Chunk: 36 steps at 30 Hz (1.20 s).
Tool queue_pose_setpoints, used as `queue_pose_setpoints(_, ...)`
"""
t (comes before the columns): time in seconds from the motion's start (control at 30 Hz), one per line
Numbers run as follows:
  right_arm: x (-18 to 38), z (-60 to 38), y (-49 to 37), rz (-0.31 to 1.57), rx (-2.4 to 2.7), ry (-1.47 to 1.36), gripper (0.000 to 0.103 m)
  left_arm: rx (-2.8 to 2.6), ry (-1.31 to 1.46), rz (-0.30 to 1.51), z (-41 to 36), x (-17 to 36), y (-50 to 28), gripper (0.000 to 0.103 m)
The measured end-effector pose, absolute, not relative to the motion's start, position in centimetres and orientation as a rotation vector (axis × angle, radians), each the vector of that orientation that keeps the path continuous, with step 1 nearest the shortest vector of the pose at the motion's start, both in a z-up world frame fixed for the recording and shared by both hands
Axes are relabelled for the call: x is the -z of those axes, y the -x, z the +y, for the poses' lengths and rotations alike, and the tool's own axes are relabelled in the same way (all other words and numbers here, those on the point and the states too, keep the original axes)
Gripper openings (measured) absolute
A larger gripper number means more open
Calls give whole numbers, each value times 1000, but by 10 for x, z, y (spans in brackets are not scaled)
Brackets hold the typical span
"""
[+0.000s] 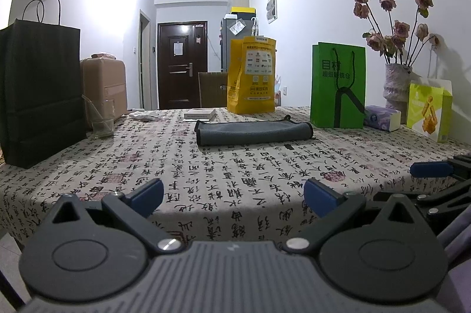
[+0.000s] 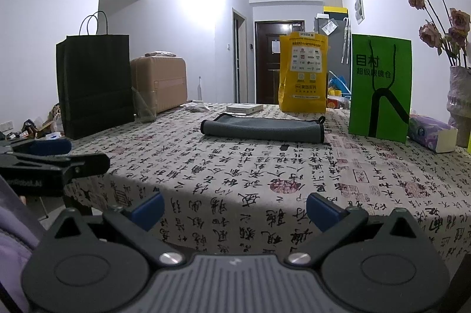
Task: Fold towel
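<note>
Towel (image 1: 254, 132) folded mid-table | grippers apart, near edge | bags behind

Black hand-held gripper (image 1: 232, 196), blue fingertips (image 1: 148, 195), silver screws, lilac sleeve (image 2: 11, 251)

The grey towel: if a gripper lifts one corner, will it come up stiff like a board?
Probably not. The towel lies in soft rounded folds, so it should droop and unfold. It looks thin, so likely light. Pushed, it may bunch or drag the tablecloth.

bare tablecloth (image 1: 235, 165) before towel (image 1: 254, 132), green bag (image 1: 338, 84) beside, yellow bag (image 1: 253, 74) behind
</note>
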State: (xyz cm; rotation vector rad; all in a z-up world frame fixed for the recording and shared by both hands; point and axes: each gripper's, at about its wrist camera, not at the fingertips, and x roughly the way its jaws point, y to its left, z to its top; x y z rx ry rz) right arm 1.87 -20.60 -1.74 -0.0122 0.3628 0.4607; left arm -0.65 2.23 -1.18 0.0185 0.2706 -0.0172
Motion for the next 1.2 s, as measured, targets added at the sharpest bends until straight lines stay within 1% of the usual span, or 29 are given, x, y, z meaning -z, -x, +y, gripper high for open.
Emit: queue_pose_setpoints(1.2,19,-204,-18,371,-460,7,103,22,-23,278,22,15,6,103)
